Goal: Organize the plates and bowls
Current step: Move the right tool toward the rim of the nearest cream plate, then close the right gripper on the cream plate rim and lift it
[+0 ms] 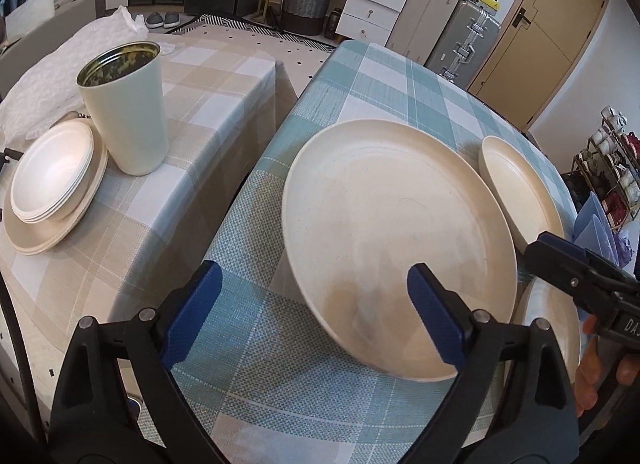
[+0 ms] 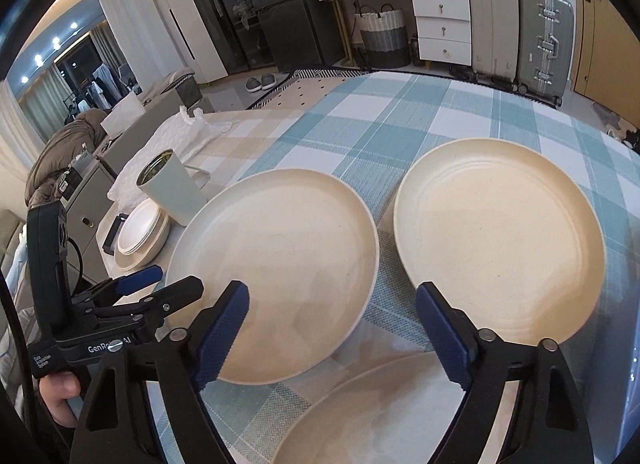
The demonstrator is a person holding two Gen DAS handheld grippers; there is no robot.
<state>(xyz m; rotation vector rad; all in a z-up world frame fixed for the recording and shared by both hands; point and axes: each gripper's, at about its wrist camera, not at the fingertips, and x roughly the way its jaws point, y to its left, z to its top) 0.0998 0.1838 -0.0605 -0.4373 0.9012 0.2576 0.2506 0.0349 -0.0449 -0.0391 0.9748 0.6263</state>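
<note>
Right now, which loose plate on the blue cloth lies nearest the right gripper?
The plate at the bottom edge, cut off by the frame, directly under the right gripper; the other two lie farther up the cloth.

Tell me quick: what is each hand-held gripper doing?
Left hand-held gripper: open, empty, over a plate.
Right hand-held gripper: open, empty.

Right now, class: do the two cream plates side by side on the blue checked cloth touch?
Apart. The right wrist view shows blue cloth between left plate and right plate.

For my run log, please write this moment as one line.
left hand-held gripper: open, over left plate | right hand-held gripper: open, empty | loose plates: three
</note>
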